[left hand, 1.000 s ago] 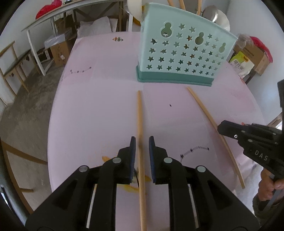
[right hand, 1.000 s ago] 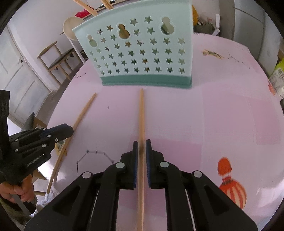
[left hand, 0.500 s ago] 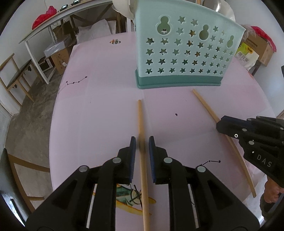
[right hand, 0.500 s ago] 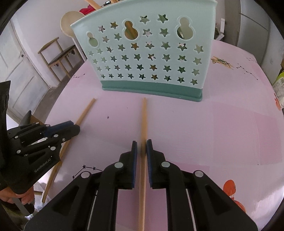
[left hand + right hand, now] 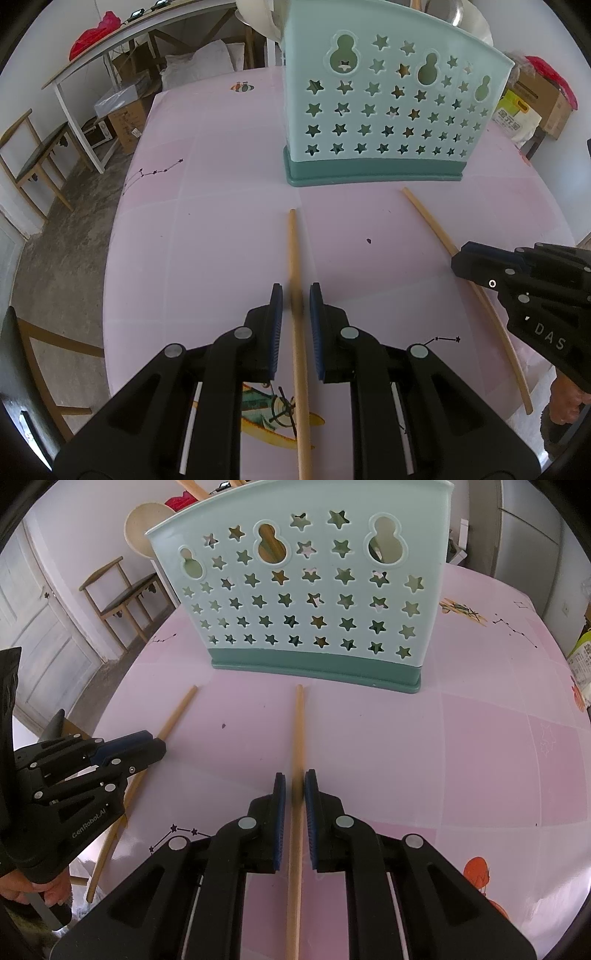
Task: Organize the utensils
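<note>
In the left wrist view the left gripper [image 5: 296, 295] fills the lower middle of the frame, its blue-padded jaws drawn close around a wooden chopstick [image 5: 295, 258] that runs straight up the picture from the bottom edge to a tip just short of the utensil holder [image 5: 391, 110]; the stick is blurred where it passes between the pads, and it looks clenched there, lifted clear of the pink tablecloth [image 5: 207, 229]. The holder, pale mint with star cutouts and a darker teal base, stands upright in the upper right centre of that frame, with utensil handles showing over its rim. At the right edge the right gripper [image 5: 458, 262] reaches in, holding a second chopstick [image 5: 428, 218] that slants from near the holder's base down toward the lower right, and a hand [image 5: 565, 406] shows beneath it. In the right wrist view the right gripper [image 5: 294, 779] sits low in the centre, jaws narrowed onto its chopstick [image 5: 298, 731], whose tip ends just below the holder's [image 5: 303, 587] teal base in the upper centre. The left gripper [image 5: 159, 747] enters from the left edge, gripping the other chopstick [image 5: 177, 712], which slants toward the lower left. A wooden chair [image 5: 122, 594] stands in the upper left, beyond the table.
</note>
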Tool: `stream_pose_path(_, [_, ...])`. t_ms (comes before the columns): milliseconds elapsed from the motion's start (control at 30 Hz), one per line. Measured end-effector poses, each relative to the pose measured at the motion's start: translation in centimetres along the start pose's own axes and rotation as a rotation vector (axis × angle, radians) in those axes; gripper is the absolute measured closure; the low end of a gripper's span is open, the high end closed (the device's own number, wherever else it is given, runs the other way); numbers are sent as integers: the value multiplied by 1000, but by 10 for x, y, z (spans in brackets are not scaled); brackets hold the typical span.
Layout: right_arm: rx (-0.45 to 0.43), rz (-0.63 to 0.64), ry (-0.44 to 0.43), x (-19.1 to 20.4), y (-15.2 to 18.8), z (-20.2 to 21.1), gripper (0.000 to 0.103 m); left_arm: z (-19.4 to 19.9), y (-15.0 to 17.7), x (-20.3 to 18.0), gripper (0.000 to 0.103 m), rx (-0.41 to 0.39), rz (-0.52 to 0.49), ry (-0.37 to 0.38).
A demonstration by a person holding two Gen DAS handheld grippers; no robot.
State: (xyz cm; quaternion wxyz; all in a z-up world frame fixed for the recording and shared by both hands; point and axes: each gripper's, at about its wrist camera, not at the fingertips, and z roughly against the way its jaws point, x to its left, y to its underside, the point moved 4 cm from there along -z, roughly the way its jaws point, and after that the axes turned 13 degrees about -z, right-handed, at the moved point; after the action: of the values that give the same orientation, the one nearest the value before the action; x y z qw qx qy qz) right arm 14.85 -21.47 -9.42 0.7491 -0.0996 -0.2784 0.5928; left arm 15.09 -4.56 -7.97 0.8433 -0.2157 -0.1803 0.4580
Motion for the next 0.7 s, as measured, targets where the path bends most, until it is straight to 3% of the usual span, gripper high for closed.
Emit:
stream_pose_path(200, [-1,8,9,0,-1,-1,92,10,3,10,90,-70,40,67])
stream_pose_path(467, [-12,16,31,1,0,1,96,5,9,25,88,-46,77,138])
stream_pose_path(700, [19,16,16,0,4,2,96,-7,-1,20,87,-29,24,94])
